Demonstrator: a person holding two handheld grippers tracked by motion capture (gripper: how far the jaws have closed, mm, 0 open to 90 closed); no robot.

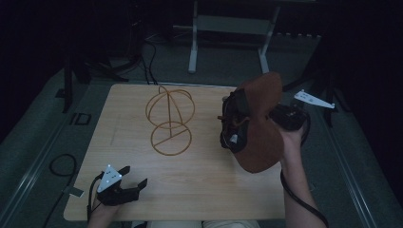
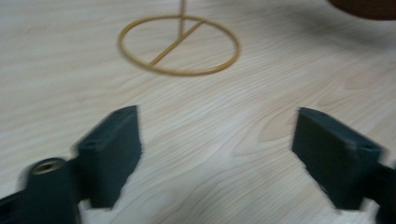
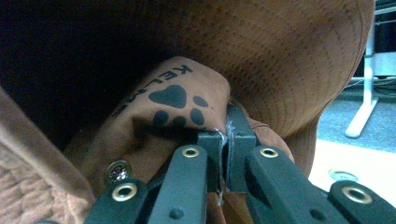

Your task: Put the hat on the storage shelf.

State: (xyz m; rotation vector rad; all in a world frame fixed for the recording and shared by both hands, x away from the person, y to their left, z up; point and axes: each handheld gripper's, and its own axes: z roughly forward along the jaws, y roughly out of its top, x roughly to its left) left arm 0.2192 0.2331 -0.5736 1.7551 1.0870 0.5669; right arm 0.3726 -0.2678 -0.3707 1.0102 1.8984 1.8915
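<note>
The brown cap (image 1: 259, 123) hangs in the air over the right edge of the surface (image 1: 199, 180), clear of the wood. The right gripper (image 3: 226, 140) has its jaws closed on a fold of the cap's fabric beside a printed paw mark. A wire stand (image 1: 169, 118) rests near the middle of the far half. The left gripper (image 1: 130, 178) sits low at the near left corner, jaws wide apart with nothing between them.

Wooden table (image 1: 204, 190) (wire stand (image 1: 169, 121) on it)
</note>
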